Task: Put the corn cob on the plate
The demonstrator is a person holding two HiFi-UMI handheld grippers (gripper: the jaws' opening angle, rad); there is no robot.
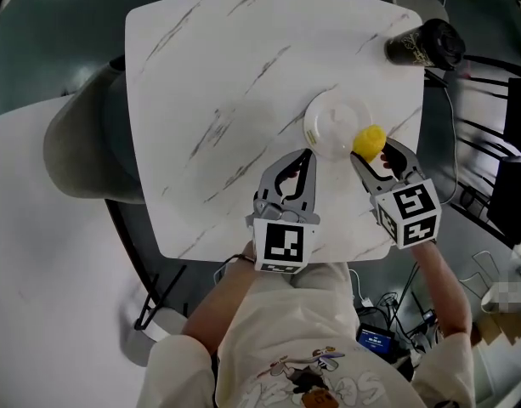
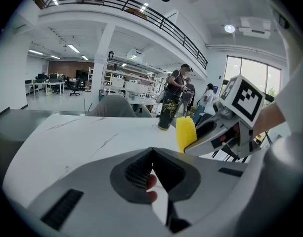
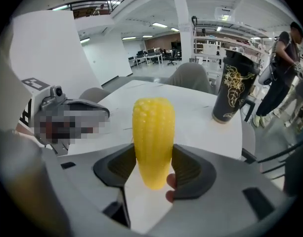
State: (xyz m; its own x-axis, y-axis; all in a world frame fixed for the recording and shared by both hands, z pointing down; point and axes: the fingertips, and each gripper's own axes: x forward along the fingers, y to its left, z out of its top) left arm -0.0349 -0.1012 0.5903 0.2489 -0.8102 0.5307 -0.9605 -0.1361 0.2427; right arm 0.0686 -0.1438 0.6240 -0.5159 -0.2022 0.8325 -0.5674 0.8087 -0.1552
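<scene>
A yellow corn cob (image 1: 370, 141) (image 3: 152, 141) (image 2: 186, 132) is clamped upright between the jaws of my right gripper (image 1: 372, 159) (image 3: 152, 169), which is shut on it. It hangs at the right rim of the white plate (image 1: 335, 125) on the marble table (image 1: 226, 100). My left gripper (image 1: 301, 165) (image 2: 152, 169) rests near the table's front edge, just below and left of the plate, its jaws shut with nothing between them.
A black tumbler with gold print (image 1: 426, 44) (image 3: 232, 89) (image 2: 168, 112) stands at the table's far right corner. A grey chair (image 1: 86, 147) is pushed in at the left side. People stand in the background (image 2: 182, 85). Cables and a black rack lie on the floor at right (image 1: 485, 155).
</scene>
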